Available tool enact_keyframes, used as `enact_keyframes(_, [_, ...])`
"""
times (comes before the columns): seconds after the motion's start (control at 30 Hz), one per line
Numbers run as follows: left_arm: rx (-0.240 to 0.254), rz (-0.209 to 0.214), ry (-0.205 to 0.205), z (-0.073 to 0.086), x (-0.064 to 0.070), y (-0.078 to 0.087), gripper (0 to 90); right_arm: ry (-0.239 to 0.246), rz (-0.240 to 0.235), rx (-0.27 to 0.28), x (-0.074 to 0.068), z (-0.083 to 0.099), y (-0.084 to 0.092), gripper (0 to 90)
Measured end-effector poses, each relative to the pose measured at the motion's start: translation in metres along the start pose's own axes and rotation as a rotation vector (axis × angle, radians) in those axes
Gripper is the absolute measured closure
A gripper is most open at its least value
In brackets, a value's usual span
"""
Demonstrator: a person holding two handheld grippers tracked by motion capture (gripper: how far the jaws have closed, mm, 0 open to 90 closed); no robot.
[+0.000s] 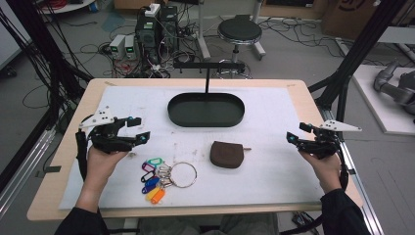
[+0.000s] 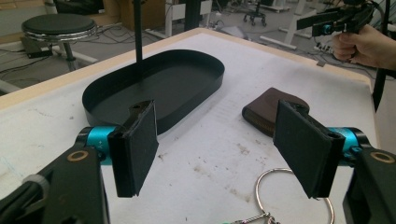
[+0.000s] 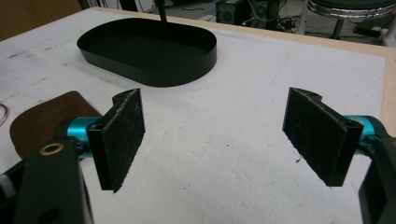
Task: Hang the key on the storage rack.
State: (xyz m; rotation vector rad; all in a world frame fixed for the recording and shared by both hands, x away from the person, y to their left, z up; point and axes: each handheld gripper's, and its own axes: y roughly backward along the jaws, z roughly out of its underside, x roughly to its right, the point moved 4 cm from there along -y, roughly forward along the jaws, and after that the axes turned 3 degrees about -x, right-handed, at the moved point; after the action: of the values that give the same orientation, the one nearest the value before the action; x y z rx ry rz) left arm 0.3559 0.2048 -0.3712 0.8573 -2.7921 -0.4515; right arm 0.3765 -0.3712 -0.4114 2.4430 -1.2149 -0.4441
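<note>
The bunch of bright plastic key tags on a big silver metal ring (image 1: 164, 177) lies flat on the white table cover (image 1: 274, 181), near the front edge. It is the thing closest to the left gripper (image 1: 139, 129), which hangs just behind it with its jaws wide apart and nothing between them. Just to the right of the ring lies a small brown soft pouch (image 1: 227, 154). Behind both sits a black oval metal tray (image 1: 206, 109) with a thin post. The right gripper (image 1: 296, 133) waits far off to the side, spread wide and empty too. To pick the keys up well, I think the left gripper should come down over the ring's thin wire, not the loose tags, and squeeze slowly.
</note>
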Motion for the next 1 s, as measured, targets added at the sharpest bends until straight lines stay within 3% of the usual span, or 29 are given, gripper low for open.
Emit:
enact_keyframes(0.53, [0.01, 0.032, -0.001, -0.006, 0.008, -0.006, 30.5, 0.009, 0.046, -0.01, 0.004, 0.003, -0.001, 21.4])
enact_keyframes(1.0, [-0.042, 0.074, -0.043, -0.003, 0.021, -0.026, 34.7, 0.013, 0.067, -0.013, 0.004, 0.003, -0.002, 21.7])
